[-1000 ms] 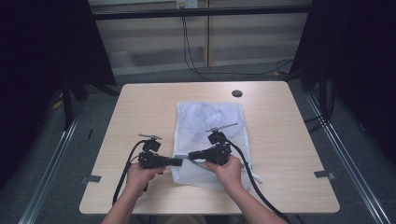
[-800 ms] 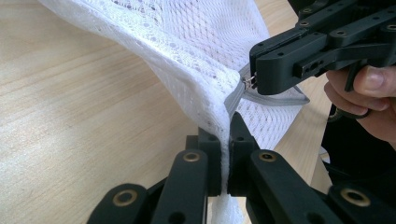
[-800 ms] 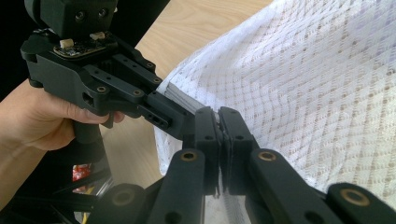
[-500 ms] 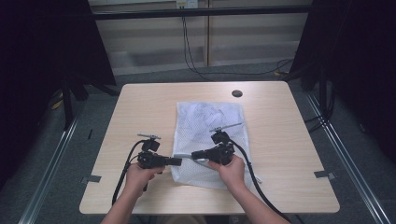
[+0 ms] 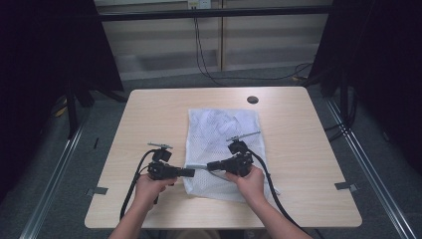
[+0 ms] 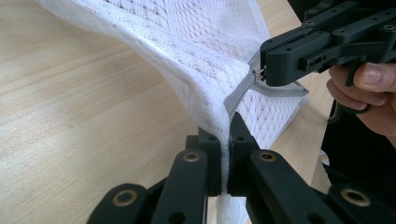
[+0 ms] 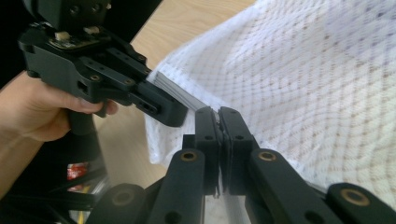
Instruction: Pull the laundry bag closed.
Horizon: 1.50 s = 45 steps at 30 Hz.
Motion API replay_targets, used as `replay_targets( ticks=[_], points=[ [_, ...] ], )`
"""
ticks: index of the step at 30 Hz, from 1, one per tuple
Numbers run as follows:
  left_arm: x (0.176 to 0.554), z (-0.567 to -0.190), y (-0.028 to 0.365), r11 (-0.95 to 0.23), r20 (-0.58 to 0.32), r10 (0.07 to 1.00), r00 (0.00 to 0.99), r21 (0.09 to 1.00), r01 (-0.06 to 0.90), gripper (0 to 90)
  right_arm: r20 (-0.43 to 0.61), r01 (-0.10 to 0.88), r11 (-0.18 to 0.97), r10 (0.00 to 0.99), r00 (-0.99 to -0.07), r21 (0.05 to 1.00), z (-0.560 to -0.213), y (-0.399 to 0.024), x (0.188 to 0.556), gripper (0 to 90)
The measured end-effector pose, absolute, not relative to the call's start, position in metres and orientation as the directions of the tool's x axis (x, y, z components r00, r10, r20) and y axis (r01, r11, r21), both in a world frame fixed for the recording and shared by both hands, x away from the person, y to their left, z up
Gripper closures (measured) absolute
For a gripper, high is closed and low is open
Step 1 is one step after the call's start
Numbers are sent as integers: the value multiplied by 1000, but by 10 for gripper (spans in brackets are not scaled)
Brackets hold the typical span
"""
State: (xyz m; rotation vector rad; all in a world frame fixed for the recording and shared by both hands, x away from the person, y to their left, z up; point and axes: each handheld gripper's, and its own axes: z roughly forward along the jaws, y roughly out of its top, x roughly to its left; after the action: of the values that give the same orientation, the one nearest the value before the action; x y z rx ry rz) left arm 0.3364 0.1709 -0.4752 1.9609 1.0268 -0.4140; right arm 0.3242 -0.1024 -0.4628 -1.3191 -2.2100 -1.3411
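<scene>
White mesh: bag (image 5: 221, 149) lies flat on the counter (image 5: 149, 114), my two grippers at its left edge near me.
Left gripper (image 6: 224, 140): my fingers (image 6: 211, 156) are clamped together on the bag's edge, just below the grey zip (image 6: 240, 91).
Right gripper (image 7: 219, 123): fingers pinched tight on the zip's pull (image 6: 258, 73), just beside my left gripper on that edge.
Done: both grips look set, edge lifted slightly off the counter.
Left: I judge the zip run has barely begun; the pull sits close to my left gripper.
</scene>
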Motion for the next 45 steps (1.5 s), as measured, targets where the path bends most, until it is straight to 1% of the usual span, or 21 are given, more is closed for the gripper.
replay_targets(
  ticks=[7,13,24,45],
  points=[
    [336,-474,172,-288,-610,516,602,538,792,882,594,793,171,575,-562,584,-463,-105,324,873],
    [337,-474,176,-282,-614,506,606,546,789,881,598,800,155,586,-547,580,-464,-117,323,872],
    [336,-473,175,-271,-628,506,591,535,800,882,597,793,157,577,-557,589,-464,-120,322,872],
    [337,-473,177,-274,-624,505,596,539,796,881,590,792,160,586,-556,589,-464,-126,320,873]
  ],
)
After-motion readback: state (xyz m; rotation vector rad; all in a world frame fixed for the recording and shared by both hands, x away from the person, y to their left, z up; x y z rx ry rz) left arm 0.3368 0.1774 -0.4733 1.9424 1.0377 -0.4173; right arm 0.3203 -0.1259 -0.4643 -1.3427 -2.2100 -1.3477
